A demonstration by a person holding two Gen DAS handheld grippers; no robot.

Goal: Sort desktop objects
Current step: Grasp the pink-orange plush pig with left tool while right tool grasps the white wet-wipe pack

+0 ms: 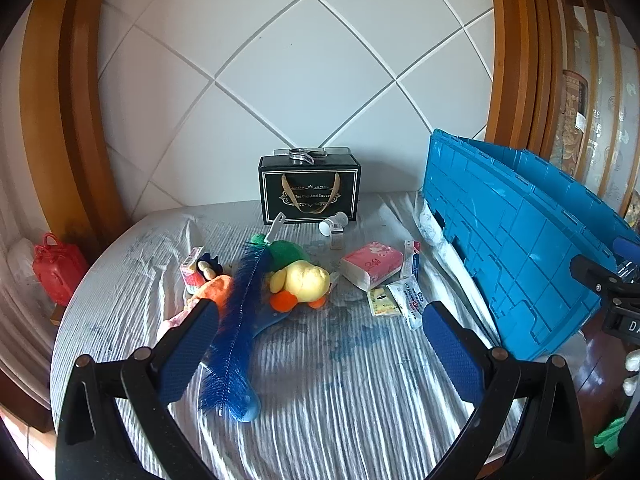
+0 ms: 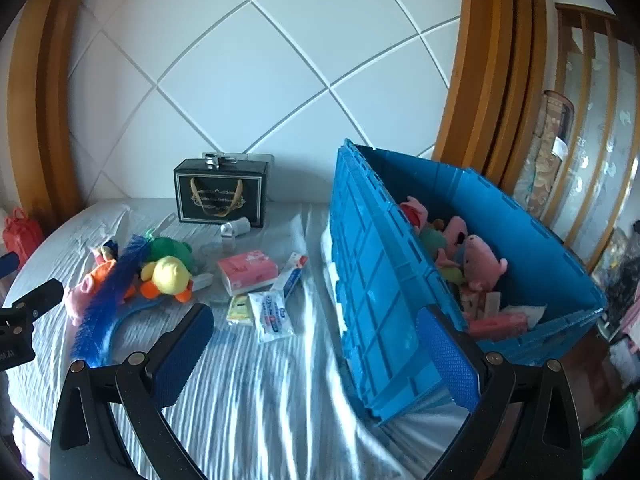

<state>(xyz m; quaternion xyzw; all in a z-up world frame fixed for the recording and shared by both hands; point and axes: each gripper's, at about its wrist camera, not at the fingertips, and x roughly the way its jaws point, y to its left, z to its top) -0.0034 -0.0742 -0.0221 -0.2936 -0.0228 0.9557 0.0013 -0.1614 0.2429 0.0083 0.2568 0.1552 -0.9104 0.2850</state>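
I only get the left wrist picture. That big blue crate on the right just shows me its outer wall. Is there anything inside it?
Observer: Yes. The right wrist view looks into the blue crate, and pink plush toys are piled in it.
Operator: Only toys?
Observer: No, a pink packet lies lower down, near the front wall.
Operator: And what is that black thing at my right edge?
Observer: That is the right gripper; its jaws stand wide apart with nothing between them.
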